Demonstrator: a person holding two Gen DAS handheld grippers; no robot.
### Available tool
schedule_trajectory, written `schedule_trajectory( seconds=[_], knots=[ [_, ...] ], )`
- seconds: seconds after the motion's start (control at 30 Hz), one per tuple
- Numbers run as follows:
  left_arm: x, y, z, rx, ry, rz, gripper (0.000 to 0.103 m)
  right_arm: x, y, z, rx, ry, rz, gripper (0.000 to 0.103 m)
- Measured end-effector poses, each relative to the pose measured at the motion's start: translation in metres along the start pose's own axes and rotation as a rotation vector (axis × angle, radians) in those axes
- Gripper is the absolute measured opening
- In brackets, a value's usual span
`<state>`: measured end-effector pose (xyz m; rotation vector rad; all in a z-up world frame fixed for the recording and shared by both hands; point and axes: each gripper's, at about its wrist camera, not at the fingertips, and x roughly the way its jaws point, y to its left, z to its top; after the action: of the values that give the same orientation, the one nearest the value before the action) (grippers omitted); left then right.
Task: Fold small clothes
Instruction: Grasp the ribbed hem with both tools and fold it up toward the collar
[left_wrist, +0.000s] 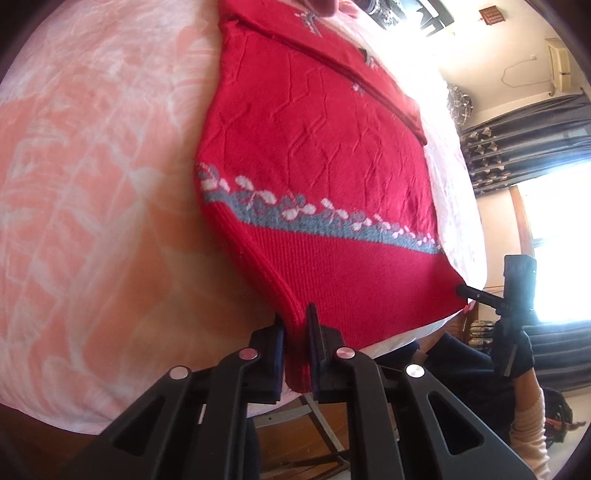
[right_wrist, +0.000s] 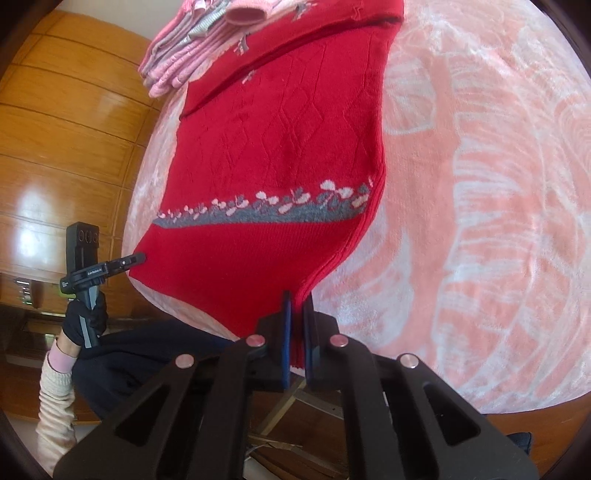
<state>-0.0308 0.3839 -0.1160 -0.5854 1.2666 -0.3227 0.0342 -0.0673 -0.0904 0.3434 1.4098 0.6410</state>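
Observation:
A red knitted sweater (left_wrist: 317, 155) with a grey and white flower band lies flat on the pink patterned blanket (left_wrist: 92, 184), its sleeves folded across the top. My left gripper (left_wrist: 295, 325) is shut on the sweater's near left hem corner. My right gripper (right_wrist: 297, 306) is shut on the near right hem corner of the sweater (right_wrist: 277, 147). Each gripper also shows in the other's view at the opposite corner: the right gripper (left_wrist: 461, 290) and the left gripper (right_wrist: 138, 257), both held by gloved hands.
A stack of folded pink clothes (right_wrist: 184, 40) sits at the far end beside the sweater's collar. The blanket (right_wrist: 480, 184) spreads wide to the right. A wooden wall (right_wrist: 66, 147) and dark curtains (left_wrist: 517, 147) border the bed. The person's dark trousers (right_wrist: 147, 350) are below the edge.

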Motion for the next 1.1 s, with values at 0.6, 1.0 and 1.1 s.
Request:
schedule_trajectory(
  seconds=[0.6, 1.0, 1.1],
  knots=[
    [-0.031, -0.040, 0.088, -0.078, -0.248, -0.035, 0.010, -0.071, 0.009, 0.097, 0.122, -0.216, 0.099, 0.004],
    [-0.008, -0.017, 0.176, -0.186, -0.370, 0.026, 0.010, -0.044, -0.003, 0.191, 0.192, -0.236, 0.004, 0.004],
    [0.002, -0.012, 0.203, -0.193, -0.385, 0.032, 0.010, -0.033, -0.011, 0.220, 0.212, -0.250, 0.019, 0.004]
  ],
)
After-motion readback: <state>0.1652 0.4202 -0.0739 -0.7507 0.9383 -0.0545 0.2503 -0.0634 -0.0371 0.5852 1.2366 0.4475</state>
